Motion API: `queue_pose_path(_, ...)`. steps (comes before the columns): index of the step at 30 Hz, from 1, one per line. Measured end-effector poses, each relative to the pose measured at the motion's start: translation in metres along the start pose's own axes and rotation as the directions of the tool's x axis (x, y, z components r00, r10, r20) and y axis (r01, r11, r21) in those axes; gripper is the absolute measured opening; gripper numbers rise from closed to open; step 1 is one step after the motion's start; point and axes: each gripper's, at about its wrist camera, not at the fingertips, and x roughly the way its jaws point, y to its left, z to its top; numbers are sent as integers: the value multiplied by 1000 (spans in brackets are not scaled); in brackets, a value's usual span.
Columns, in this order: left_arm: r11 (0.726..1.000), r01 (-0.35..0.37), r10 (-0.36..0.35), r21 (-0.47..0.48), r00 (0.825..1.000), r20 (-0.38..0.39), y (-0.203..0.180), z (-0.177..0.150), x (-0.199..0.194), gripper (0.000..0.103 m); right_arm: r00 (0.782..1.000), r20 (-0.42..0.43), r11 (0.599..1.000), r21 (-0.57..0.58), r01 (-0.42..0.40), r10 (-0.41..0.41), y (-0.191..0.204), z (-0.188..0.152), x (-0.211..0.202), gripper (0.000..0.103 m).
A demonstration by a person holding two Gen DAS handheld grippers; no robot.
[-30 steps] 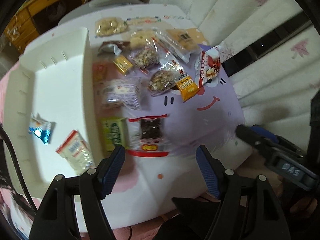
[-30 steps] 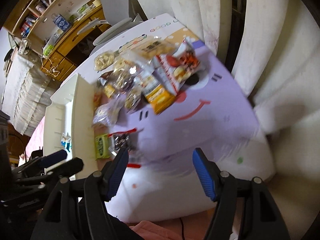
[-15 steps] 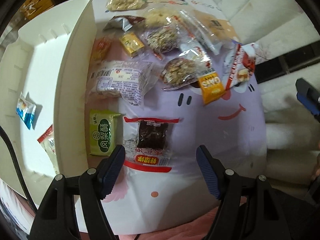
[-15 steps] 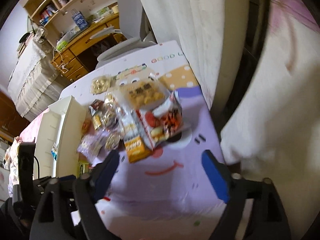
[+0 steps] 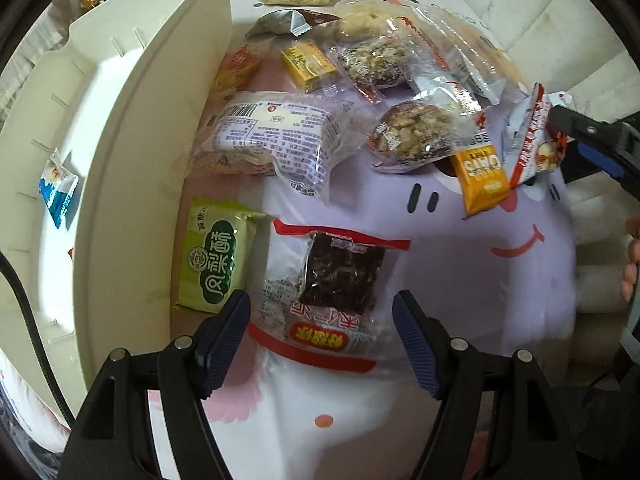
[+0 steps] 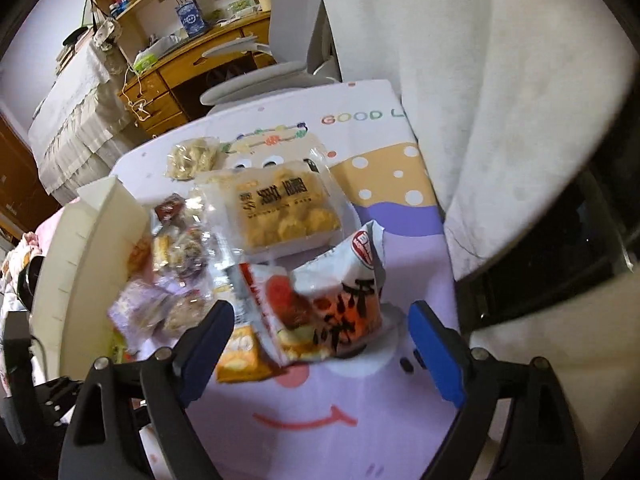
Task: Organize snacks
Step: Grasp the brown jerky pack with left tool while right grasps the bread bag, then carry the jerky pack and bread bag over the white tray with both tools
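Note:
A heap of snack packets lies on the cartoon tablecloth (image 5: 460, 288). My left gripper (image 5: 320, 334) points down, open, with a clear red-trimmed packet of dark dried meat (image 5: 340, 280) lying between its fingers, pads not touching it. A green pastry packet (image 5: 216, 256) sits just left of it. My right gripper (image 6: 322, 342) is open wide around a crumpled red-and-white bag (image 6: 332, 300), without pressing on it. An orange packet (image 6: 240, 356) lies beside its left finger. In the left wrist view the same bag (image 5: 526, 140) is next to a blue right fingertip (image 5: 600, 158).
A white tray (image 5: 128, 152) stands left of the heap, holding a blue packet (image 5: 58, 188). Further packets include a clear box of yellow pastries (image 6: 280, 208) and a white bread bag (image 5: 272, 136). A white curtain (image 6: 500, 100) hangs at the right; a chair (image 6: 256, 76) and desk stand behind.
The left gripper has sunk toward the dried-meat packet, which now lies between its fingers. The right gripper has swung across to the red-and-white bag and its jaws have widened.

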Motion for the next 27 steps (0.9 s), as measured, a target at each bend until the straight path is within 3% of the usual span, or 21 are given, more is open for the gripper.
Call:
queue_pose_path(8, 998, -58, 57, 16, 996, 65, -18, 1, 11, 72, 1000, -8, 997, -82, -11, 11, -2, 4, 33, 89)
queue_pose_path(16, 998, -56, 56, -8, 996, 66, -18, 15, 19, 72, 1000, -20, 991, -134, -24, 22, 4, 7, 51, 89)
queue_pose_path(20, 998, -66, 66, -8, 996, 58, -19, 17, 22, 66, 999, -19, 992, -118, -48, 46, 5, 6, 54, 74)
queue_pose_path(25, 998, -57, 57, -3, 996, 72, -20, 12, 20, 59, 999, -17, 994, -103, -46, 44, 6, 3, 51, 69)
queue_pose_path(27, 998, -65, 65, 4, 994, 87, -20, 10, 19, 42, 999, -24, 995, -91, -45, 43, 5, 2, 50, 68)
